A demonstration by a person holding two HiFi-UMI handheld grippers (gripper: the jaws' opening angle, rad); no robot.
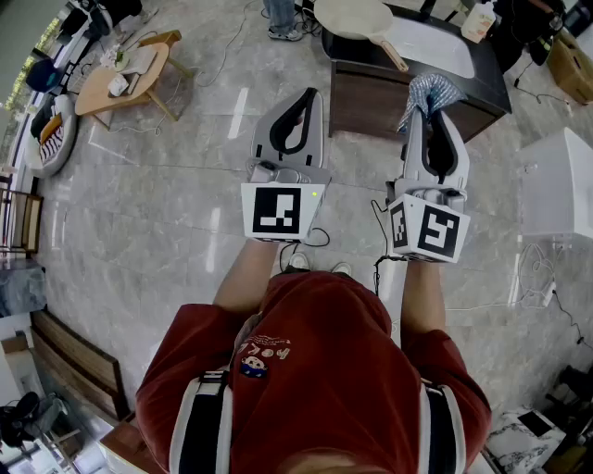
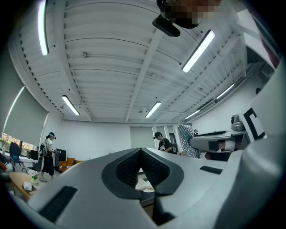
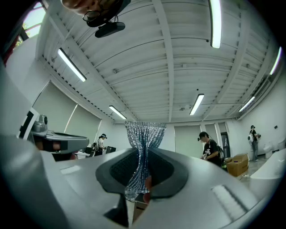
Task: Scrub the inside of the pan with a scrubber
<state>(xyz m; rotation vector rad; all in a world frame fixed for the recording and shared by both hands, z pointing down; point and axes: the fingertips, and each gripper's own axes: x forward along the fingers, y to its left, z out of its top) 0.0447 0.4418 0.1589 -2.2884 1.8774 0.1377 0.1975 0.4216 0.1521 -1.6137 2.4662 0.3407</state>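
A cream pan (image 1: 354, 18) with a wooden handle lies on the dark low table (image 1: 367, 97) ahead of me. My right gripper (image 1: 429, 115) is shut on a silvery mesh scrubber cloth (image 1: 432, 90), held in the air just short of the table's front edge. In the right gripper view the scrubber (image 3: 143, 137) stands up out of the closed jaws of my right gripper (image 3: 143, 151). My left gripper (image 1: 307, 98) hovers over the floor left of the table, shut with nothing in it. In the left gripper view, the left gripper (image 2: 140, 150) shows its pads meeting.
A white basin (image 1: 434, 46) and a bottle (image 1: 479, 20) share the dark table. A small wooden table (image 1: 123, 80) stands at the far left, a white cabinet (image 1: 556, 183) at the right. Cables trail across the marble floor. Other people stand about the room.
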